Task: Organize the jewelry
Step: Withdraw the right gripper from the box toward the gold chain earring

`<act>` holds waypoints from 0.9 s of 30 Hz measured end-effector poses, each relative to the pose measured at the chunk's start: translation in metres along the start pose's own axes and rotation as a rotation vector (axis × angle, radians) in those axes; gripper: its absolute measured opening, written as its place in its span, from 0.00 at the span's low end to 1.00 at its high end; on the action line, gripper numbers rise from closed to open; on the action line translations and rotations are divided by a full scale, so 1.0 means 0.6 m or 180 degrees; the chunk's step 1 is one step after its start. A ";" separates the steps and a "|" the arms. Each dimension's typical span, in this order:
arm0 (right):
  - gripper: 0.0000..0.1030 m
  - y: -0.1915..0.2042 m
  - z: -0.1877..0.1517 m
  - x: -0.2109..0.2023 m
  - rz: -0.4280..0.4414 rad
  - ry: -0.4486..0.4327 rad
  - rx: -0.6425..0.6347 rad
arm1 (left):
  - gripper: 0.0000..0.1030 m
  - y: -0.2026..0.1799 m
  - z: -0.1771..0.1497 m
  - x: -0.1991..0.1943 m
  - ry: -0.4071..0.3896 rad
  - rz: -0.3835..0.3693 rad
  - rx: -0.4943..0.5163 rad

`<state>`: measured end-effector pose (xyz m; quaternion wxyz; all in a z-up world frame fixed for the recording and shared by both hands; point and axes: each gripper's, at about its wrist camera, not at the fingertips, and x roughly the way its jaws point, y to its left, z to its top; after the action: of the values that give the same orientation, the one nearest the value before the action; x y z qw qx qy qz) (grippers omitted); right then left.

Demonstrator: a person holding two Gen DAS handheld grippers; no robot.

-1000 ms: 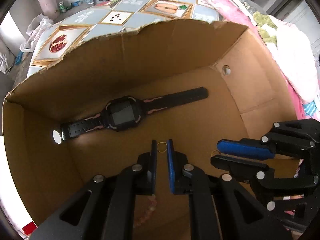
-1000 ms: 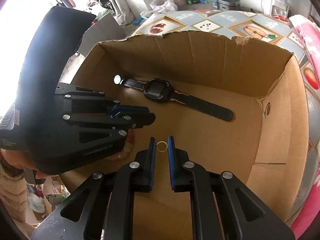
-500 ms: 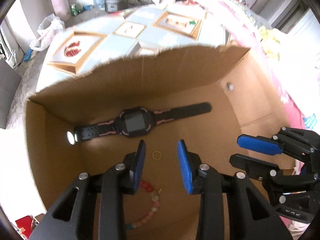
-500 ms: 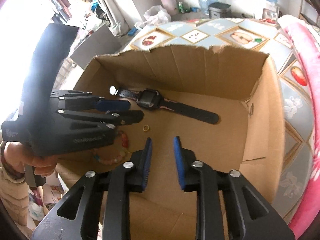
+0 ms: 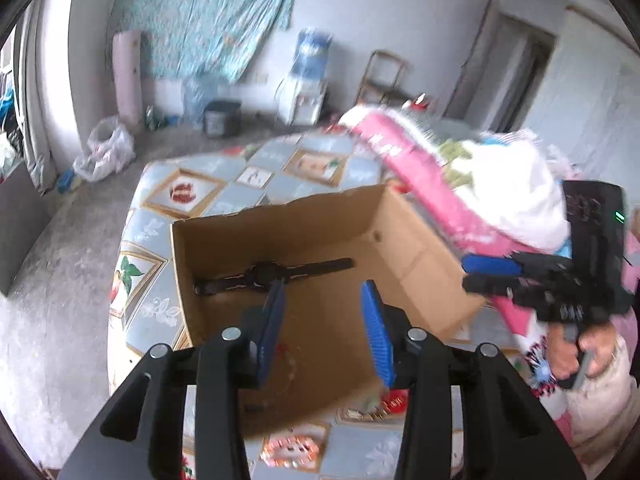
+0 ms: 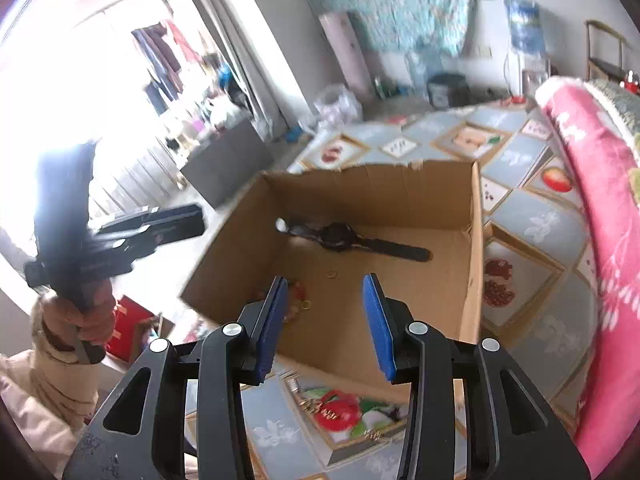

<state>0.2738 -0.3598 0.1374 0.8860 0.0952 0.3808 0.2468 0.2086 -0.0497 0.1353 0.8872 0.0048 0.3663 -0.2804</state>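
Note:
An open cardboard box (image 6: 474,240) stands on the table. On its floor lie a black watch (image 6: 340,236), a small gold ring (image 6: 331,274), a second ring (image 6: 306,304) and a bead bracelet (image 6: 298,292). My right gripper (image 6: 326,280) hovers above the box's near edge, its jaws opening with nothing between them. My left gripper (image 5: 323,286) is also above the box (image 5: 280,212), jaws opening and empty, with the watch (image 5: 264,274) beyond it. The bracelet (image 5: 288,360) is a faint blur there. Each view shows the other gripper beside the box: right gripper (image 5: 480,270), left gripper (image 6: 192,220).
The box stands on a tablecloth (image 6: 536,224) printed with fruit pictures. A pink blanket (image 6: 600,200) is heaped along the right. Small metallic pieces (image 6: 298,386) lie on the cloth in front of the box. A person's hand (image 5: 576,352) grips a handle.
Both grippers let go of the gold rings, opened, and lifted up and back out of the box. The rings now lie on the box floor.

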 end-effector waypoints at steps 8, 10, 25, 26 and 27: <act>0.37 0.014 -0.095 -0.049 0.0042 -0.0137 -0.0037 | 0.44 -0.034 -0.145 -0.080 -0.0192 0.0075 0.0216; 0.37 0.015 -0.118 -0.044 0.0035 -0.0084 -0.0027 | 0.44 -0.036 -0.172 -0.071 -0.0147 0.0049 0.0155; 0.30 -0.008 -0.235 0.068 -0.0206 0.0490 0.0458 | 0.44 -0.099 -0.270 0.103 0.0416 0.0163 0.0423; 0.30 -0.002 -0.239 0.070 -0.0239 0.0494 0.0423 | 0.44 -0.100 -0.272 0.110 0.0439 0.0185 0.0443; 0.30 0.002 -0.238 0.078 -0.0359 0.0513 0.0353 | 0.44 -0.102 -0.274 0.115 0.0455 0.0205 0.0473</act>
<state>0.1978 -0.3377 0.0096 0.8583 0.1023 0.4687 0.1819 0.1110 -0.1003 -0.0181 0.8646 0.1023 0.4065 -0.2770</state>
